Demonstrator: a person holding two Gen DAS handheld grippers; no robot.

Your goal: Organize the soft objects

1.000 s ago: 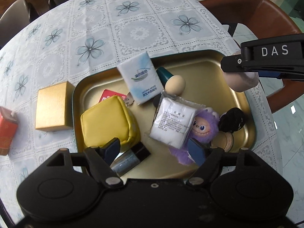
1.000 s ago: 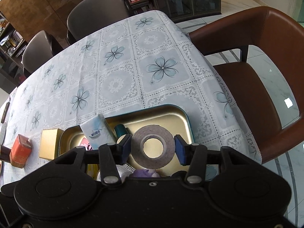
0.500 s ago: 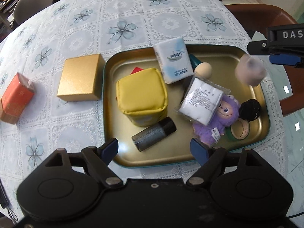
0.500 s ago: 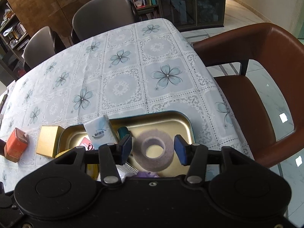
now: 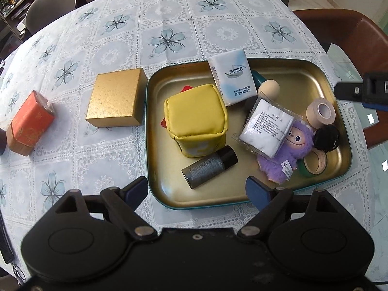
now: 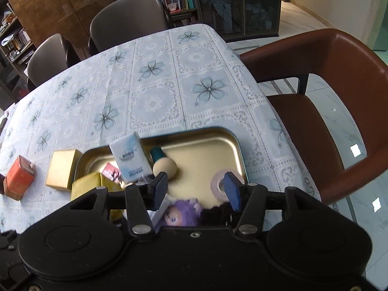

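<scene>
Inside the gold tray (image 5: pixel 155 111), right half, sits the soft stuff; left gripper (image 5: pixel 197 188) hangs over the near rim, fingers spread wide, nothing between them. Right gripper (image 6: pixel 195 189) is likewise spread and empty, over the tray's right side; in the left view its tip shows at 3 o'clock, just off the rim. Beige tape roll (image 5: pixel 320 113) lies loose in the tray at roughly 2 o'clock from the left gripper, on its side, hole facing up-left, touching nothing but the tray floor and close to the black pom-pom (image 5: pixel 327 137). Purple plush doll (image 5: pixel 286 155) lies at 1 o'clock from the left gripper, long axis running about 1-to-7, head away, partly under the white wipe pack (image 5: pixel 266 127). Judgement: right gripper is the nearer one for doll, pom-pom and roll; left is nearer the yellow cushion cube (image 5: pixel 196 118) at 12 o'clock. Count in tray: 1 cushion cube, 1 doll, 1 pom-pom, 1 wipe pack, 1 tissue pack (image 5: pixel 231 76), 1 sponge puff (image 5: pixel 268 89), 2 tape rolls (beige, plus a green-edged roll (image 5: pixel 315 163)), 1 dark bottle (image 5: pixel 209 167), 1 red card mostly hidden. Outside, at 10 o'clock: 1 gold box (image 5: pixel 116 98), 1 orange box (image 5: pixel 29 123).
</scene>
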